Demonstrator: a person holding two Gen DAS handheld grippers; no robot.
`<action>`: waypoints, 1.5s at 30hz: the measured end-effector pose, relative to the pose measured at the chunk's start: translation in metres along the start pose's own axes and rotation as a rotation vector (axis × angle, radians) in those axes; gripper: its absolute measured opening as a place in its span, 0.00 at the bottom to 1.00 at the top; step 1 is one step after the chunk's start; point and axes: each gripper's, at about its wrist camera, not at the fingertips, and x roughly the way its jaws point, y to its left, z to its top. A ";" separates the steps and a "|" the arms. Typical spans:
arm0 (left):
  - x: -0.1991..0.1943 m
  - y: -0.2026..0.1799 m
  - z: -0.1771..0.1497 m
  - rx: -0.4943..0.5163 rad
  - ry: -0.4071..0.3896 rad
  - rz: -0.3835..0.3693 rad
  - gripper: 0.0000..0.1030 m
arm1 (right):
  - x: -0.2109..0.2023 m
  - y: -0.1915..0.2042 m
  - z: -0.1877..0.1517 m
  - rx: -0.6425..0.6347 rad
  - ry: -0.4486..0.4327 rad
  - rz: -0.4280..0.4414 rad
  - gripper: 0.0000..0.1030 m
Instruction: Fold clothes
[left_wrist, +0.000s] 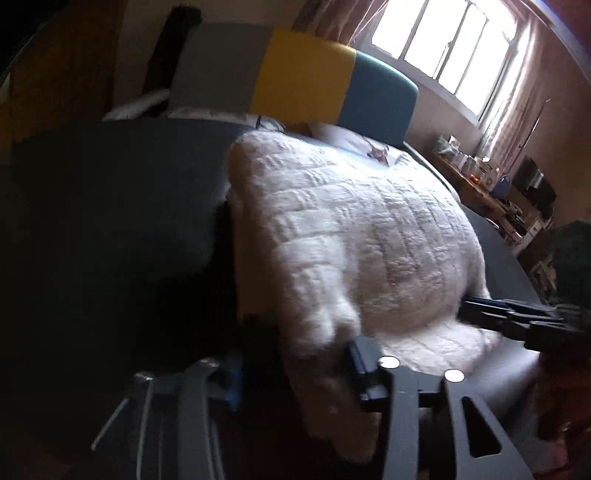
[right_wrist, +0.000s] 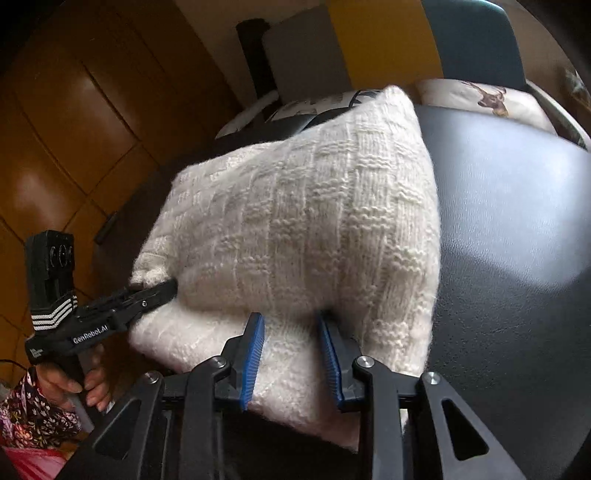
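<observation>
One white knitted sweater (right_wrist: 295, 229) is all I can see of the clothes, and it already lies doubled over on the dark bed (right_wrist: 517, 221): an upper layer rests on a lower one that sticks out toward me at the bed's near edge. Its outline is close to a rectangle, no sleeve hangs loose, so by my judgement the folding is well along. Whether another fold is wanted, or only a last tidying, these views do not settle.

My right tool (right_wrist: 291, 350) has its blue-padded fingers apart, either side of the near edge of the lower layer and squeezing nothing. My left tool (right_wrist: 168, 286), held in my hand (right_wrist: 79, 384), pokes its tip in where the two layers meet on the sweater's left side; the tip looks drawn together, but I cannot tell if it pinches wool, as the left wrist view is blurred.

Beyond the sweater lie printed pillows (right_wrist: 480, 99) against a grey, yellow and teal headboard (left_wrist: 306, 88).
</observation>
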 end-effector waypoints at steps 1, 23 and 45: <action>0.001 0.006 0.000 -0.032 0.001 -0.018 0.54 | -0.004 0.003 -0.001 -0.011 0.004 -0.006 0.29; -0.062 -0.030 0.050 0.202 -0.228 0.073 0.59 | -0.061 0.019 -0.001 -0.124 -0.161 -0.011 0.19; 0.092 -0.028 0.106 0.313 0.027 0.113 0.49 | 0.010 -0.028 0.054 -0.001 -0.175 -0.135 0.17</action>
